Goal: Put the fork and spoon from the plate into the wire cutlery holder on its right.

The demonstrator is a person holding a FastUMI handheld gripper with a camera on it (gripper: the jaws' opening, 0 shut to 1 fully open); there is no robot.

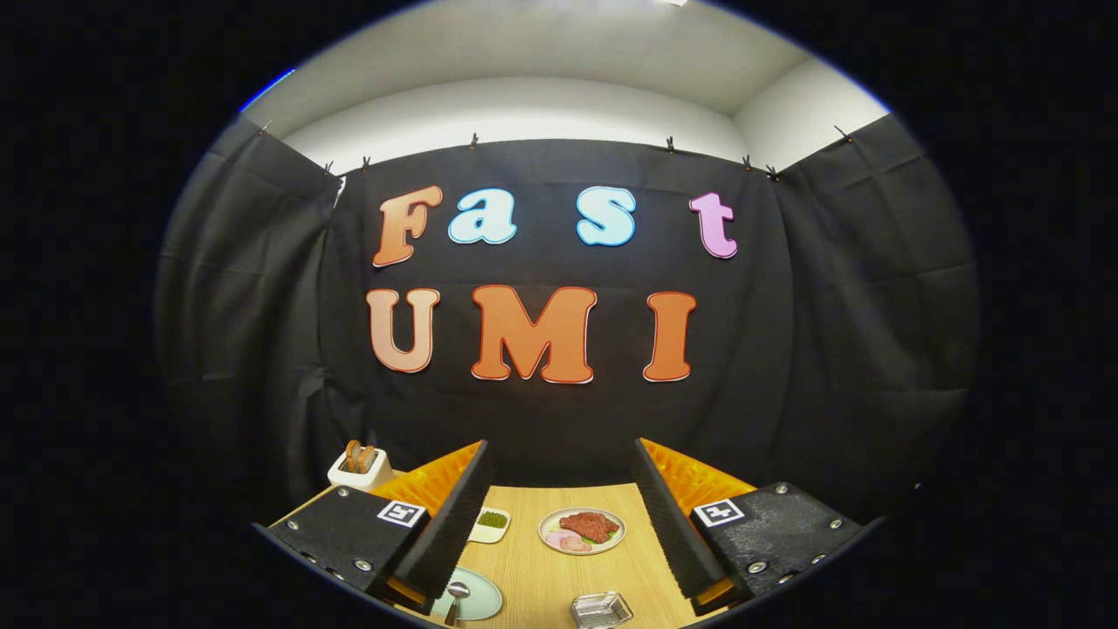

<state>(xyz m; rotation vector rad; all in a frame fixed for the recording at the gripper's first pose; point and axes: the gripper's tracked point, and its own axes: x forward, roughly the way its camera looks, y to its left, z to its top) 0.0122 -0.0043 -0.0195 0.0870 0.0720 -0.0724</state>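
Gripper view: the tool is hovering with its fingers spread wide, holding nothing.
Lower left, a spoon is lying on the plate, the wire cutlery holder right of it; probably light, stiff, slippery — pinching mid-handle looks safest.

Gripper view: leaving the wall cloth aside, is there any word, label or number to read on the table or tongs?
None readable.
The tongs stand open, holding nothing; each side carries a square black-and-white marker, a pattern with no words.
The meat plate, spoon plate and wire holder bear no text.
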